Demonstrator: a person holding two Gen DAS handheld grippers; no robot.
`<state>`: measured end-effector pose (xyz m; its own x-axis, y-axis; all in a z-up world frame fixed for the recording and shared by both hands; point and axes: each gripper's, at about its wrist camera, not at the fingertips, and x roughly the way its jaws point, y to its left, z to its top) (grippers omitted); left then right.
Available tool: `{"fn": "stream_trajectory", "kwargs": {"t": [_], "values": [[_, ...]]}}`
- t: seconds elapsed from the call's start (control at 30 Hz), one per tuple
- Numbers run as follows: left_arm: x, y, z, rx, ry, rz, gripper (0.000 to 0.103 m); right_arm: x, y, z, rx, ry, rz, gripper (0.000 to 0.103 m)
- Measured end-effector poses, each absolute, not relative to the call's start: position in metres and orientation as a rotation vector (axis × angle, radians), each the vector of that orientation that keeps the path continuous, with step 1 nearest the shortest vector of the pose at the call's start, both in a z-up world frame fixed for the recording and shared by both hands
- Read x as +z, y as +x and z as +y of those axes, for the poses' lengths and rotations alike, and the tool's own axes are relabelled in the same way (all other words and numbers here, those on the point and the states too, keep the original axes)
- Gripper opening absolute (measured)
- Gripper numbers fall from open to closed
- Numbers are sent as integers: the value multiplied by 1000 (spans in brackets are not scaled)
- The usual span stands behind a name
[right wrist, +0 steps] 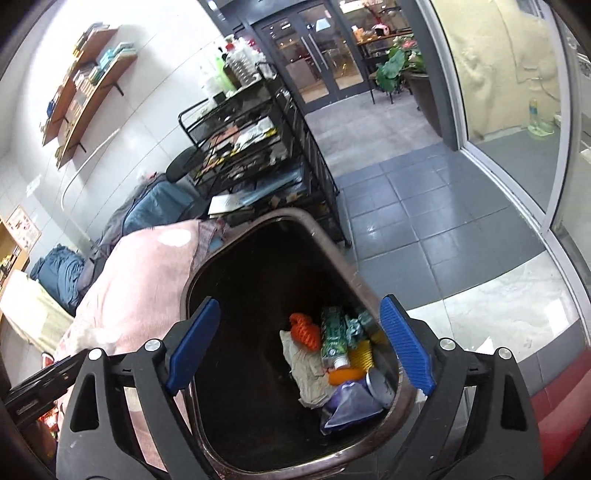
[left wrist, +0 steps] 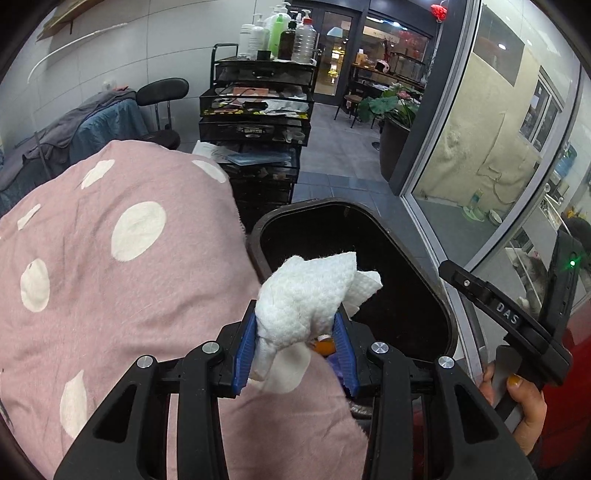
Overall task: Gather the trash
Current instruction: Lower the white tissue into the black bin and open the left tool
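My left gripper is shut on a crumpled white paper towel and holds it at the near left rim of the dark trash bin. The other hand-held gripper shows at the right of the left wrist view. In the right wrist view my right gripper is open and empty, right above the bin. Inside the bin lie an orange piece, a green carton, a yellow piece, crumpled paper, a can and a purple bag.
A pink polka-dot blanket lies against the bin's left side. A black wire cart with bottles stands behind it. Grey tiled floor runs to the right, bounded by a glass wall. A potted plant stands farther back.
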<state>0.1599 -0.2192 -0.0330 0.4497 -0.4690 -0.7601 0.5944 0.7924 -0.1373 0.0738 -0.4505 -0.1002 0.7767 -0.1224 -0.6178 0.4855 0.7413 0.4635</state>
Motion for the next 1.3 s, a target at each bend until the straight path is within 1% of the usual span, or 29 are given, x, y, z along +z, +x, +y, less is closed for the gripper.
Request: {"fn": "stream_trajectory", "kwargs": {"t": [0.4,0.47,0.5,0.57,0.6,0.63,0.7,0.93,1.3], "values": [[-56,184,-270,-658,224,958,39,-85,58,-467,-393,646,552,88],[-60,185,-275,-661,241,969,41,-83,55,-469,-399,646,544,88],[-62,185,-278,-656,261,970,44,-82,54,-471,-400,643,541,88],[-66,185,-283,-628,301,961,60,-80,54,-471,-403,638,541,88],[-66,184,-285,-614,314,950,71,-79,52,-472,-409,637,534,90],[-65,182,-286,-611,318,938,77,-78,51,-473,-416,636,528,92],[-64,179,-286,-614,327,920,82,-76,50,-474,-435,624,516,94],[-53,170,-283,-622,337,848,91,-75,50,-477,-446,620,523,96],[-13,143,-240,-586,238,690,97,-70,56,-454,-427,535,522,97]]}}
